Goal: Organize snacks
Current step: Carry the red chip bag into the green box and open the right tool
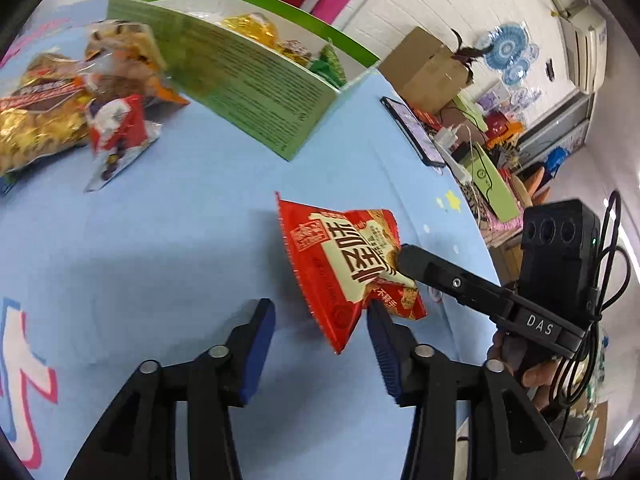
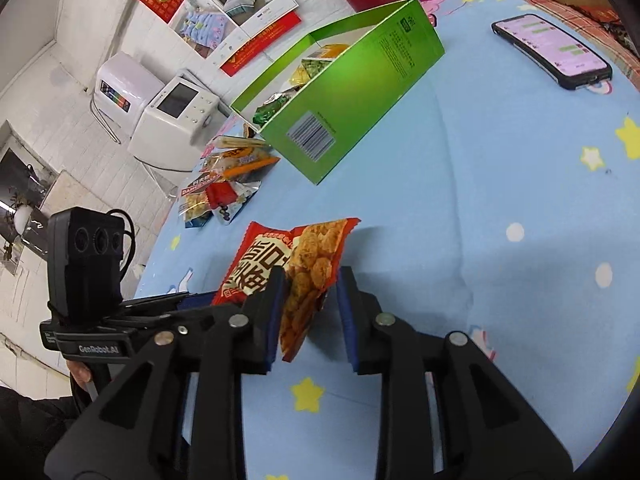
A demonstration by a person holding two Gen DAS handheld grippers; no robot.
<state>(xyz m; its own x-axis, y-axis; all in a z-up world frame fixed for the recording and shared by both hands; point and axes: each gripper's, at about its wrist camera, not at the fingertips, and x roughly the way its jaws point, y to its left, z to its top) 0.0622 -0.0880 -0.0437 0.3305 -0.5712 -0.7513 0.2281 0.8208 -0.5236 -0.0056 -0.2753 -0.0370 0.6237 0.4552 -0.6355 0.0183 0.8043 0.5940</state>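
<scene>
A red snack packet [image 1: 344,268] with white lettering hangs tilted above the blue tablecloth [image 1: 160,240]. My right gripper [image 2: 313,276] is shut on the red snack packet [image 2: 308,276], whose fried-pieces picture faces the camera; from the left wrist view the right gripper [image 1: 404,258] reaches in from the right. My left gripper [image 1: 320,306] stands wide open just below the packet, its right fingertip touching the packet's lower edge. Farther off stands an open green box [image 1: 248,92] [image 2: 352,92] holding several snacks.
A pile of loose snack packets [image 1: 60,112] [image 2: 224,184] lies left of the green box. A phone [image 2: 552,52] [image 1: 412,132] rests near the table's far right edge. Red and pink bottles stand behind the box. The table edge drops off behind the pile.
</scene>
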